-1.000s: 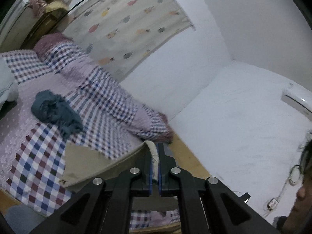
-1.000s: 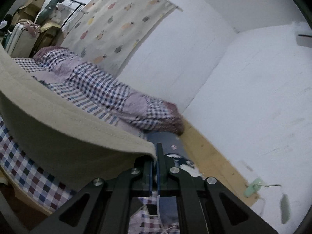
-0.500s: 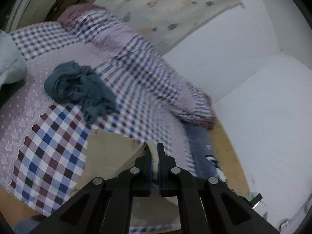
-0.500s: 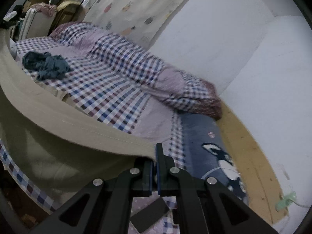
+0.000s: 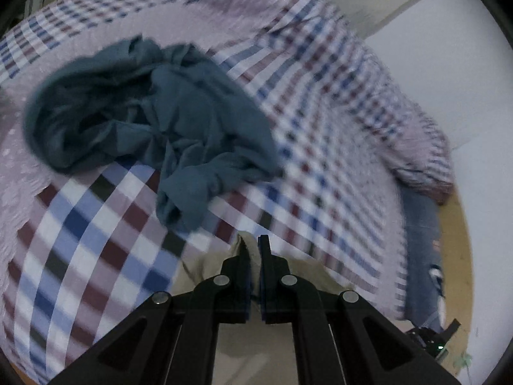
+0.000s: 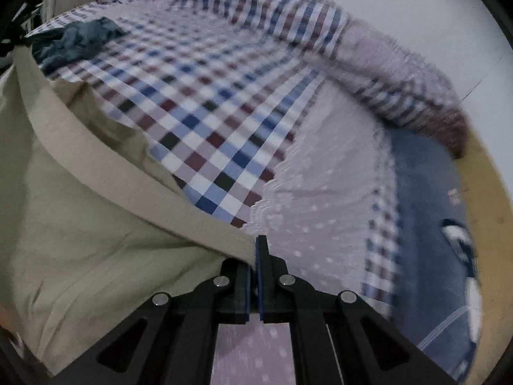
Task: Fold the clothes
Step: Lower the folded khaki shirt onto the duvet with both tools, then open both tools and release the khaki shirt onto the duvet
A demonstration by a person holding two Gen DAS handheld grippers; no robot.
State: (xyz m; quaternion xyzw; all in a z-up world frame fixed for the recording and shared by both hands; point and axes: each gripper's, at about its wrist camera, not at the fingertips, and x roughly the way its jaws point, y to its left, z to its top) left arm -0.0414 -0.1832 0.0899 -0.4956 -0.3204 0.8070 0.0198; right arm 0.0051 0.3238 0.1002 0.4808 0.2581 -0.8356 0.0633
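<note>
Fingers of both the left gripper (image 5: 255, 250) and right gripper (image 6: 253, 256) clamp the beige garment's (image 6: 96, 224) edge, stretched above a checked bed (image 6: 205, 122); a crumpled teal garment (image 5: 154, 122) lies on the bedcover beyond.

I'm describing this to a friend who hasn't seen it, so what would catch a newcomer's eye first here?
First, the beige garment, stretched taut across the left of the right wrist view, each end pinched by the right gripper and left gripper. Next, the crumpled teal garment heaped on the checked bedsheet, beyond the left gripper.
</note>
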